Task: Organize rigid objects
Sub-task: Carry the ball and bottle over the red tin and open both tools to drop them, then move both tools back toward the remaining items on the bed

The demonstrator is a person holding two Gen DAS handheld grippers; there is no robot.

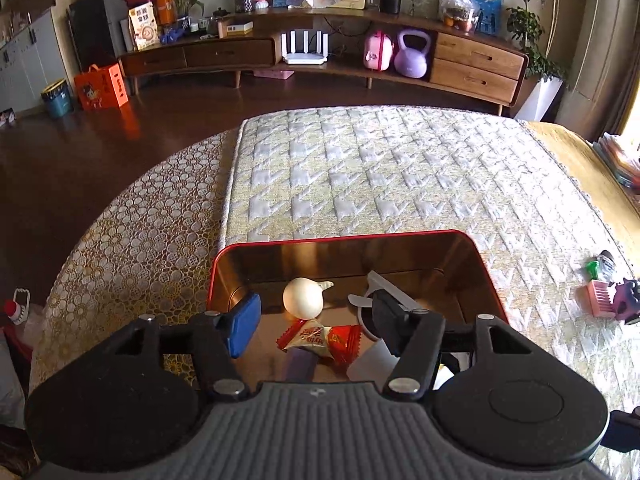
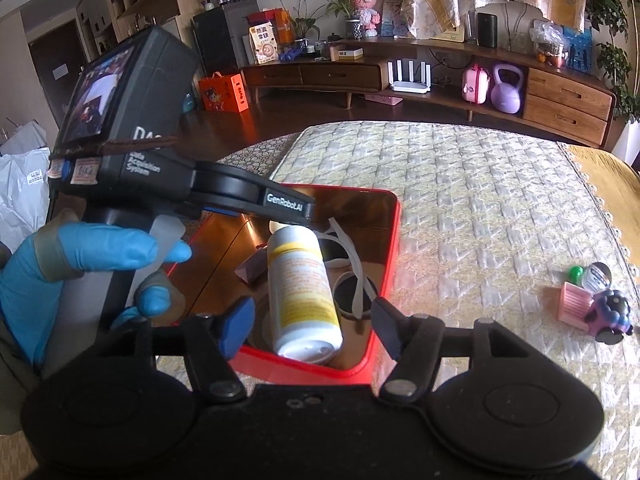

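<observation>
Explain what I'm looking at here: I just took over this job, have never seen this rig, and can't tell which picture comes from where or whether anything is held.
There is no robot arm. A person holds a hand-held gripper in each hand, and each carries a fisheye camera looking along its two fingers.

The left wrist view shows the left hand-held gripper open over a red tin on a quilted bed cover. Inside lie a cream onion-shaped object and a red-and-white candy wrapper.

The right wrist view shows the right hand-held gripper, also open and holding nothing. A white bottle lies in the same tin beside white sunglasses. The blue-gloved hand holds the left device.

A pink comb and purple toy lie outside on the cover.
</observation>
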